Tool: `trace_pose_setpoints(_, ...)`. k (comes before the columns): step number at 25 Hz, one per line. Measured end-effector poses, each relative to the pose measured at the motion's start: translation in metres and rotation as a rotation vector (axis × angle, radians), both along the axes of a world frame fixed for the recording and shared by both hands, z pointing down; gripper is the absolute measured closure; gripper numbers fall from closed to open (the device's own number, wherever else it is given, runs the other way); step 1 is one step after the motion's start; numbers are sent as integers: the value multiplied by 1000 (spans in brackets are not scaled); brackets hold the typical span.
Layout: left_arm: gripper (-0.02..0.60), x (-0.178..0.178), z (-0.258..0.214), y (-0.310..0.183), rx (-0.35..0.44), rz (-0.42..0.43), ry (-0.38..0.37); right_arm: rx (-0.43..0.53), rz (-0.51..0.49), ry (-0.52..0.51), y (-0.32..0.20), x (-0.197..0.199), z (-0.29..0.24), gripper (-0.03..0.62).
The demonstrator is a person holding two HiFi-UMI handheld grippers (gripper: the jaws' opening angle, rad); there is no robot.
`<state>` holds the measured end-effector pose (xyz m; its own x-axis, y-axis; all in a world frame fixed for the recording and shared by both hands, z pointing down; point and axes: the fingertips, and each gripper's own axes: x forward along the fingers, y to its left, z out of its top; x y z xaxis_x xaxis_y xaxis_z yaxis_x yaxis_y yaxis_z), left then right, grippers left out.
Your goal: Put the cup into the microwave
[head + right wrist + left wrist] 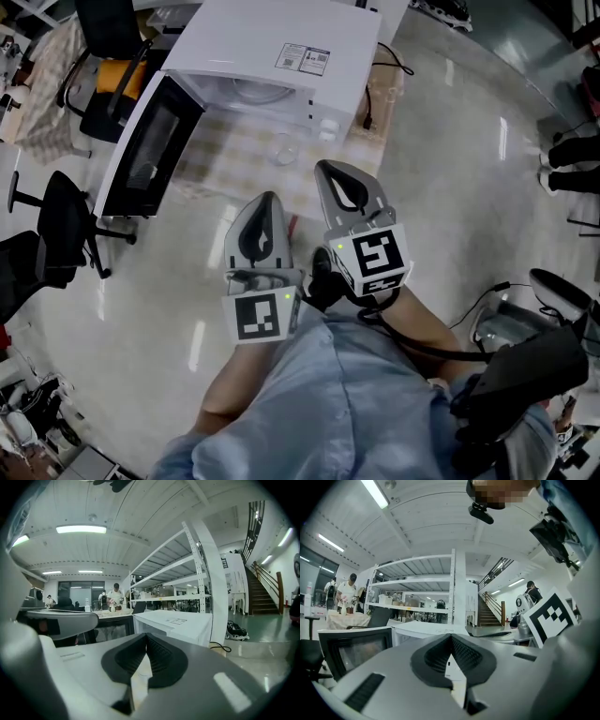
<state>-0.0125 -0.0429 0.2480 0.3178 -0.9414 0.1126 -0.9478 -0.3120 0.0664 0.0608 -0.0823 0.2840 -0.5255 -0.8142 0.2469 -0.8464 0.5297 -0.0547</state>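
Left gripper (pixel 269 197), right gripper (pixel 332 167): ribbed jaws closed, empty. Clear cup (pixel 284 150), boxy white microwave (pixel 272 42).

Big open workshop, seen from my end.
I look down on a glossy grey floor (pixel 469 141) with black office chairs (pixel 61 214) at the left; white shelving (pixel 213 588), a staircase (pixel 260 595) and ceiling strip lights (pixel 80 528) lie beyond.

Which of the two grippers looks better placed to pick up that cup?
Probably the right gripper: its shut tip reaches nearer the clear cup, away from the open microwave door. The left gripper sits further back.
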Motion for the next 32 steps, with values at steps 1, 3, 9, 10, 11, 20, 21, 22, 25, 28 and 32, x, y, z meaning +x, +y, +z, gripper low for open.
trace_pose_setpoints(1, 574, -2, 3, -2, -1, -2, -5, -2, -3, 4, -3, -2, 3, 590)
trace_pose_setpoints(3, 574, -8, 12, -6, -10, -9, -12, 3, -6, 6, -9, -6, 7, 589)
trace_pose_setpoints(9, 574, -26, 28, -21, -20, -16, 15, -12, -7, 22, -20, -17, 23, 588)
trace_pose_setpoints(10, 574, -27, 29, -23, -18, -11, 18, -16, -9, 27, -22, -19, 27, 586)
trace_pose_setpoints(11, 574, -28, 32, -25, -19, -7, 22, -22, -12, 33, -23, -22, 32, 585)
trace_pose_setpoints(20, 574, -34, 62, -39, -26, 8, 50, -85, -17, 66, -24, -26, 83, 574)
trace_pose_setpoints(21, 575, -34, 68, -41, -29, 11, 52, -90, -17, 66, -24, -26, 90, 571)
trace_pose_setpoints(22, 574, -33, 74, -43, -32, 15, 53, -95, -16, 65, -25, -26, 97, 568)
trace_pose_setpoints(25, 574, -34, 94, -51, -38, 22, 56, -108, -18, 65, -29, -27, 121, 541)
trace_pose_setpoints(28, 575, -40, 118, -60, -53, 12, 58, -121, -27, 63, -35, -30, 146, 465)
trace_pose_setpoints(32, 575, -55, 141, -75, -42, -28, 78, -147, -43, 51, -40, -35, 180, 348)
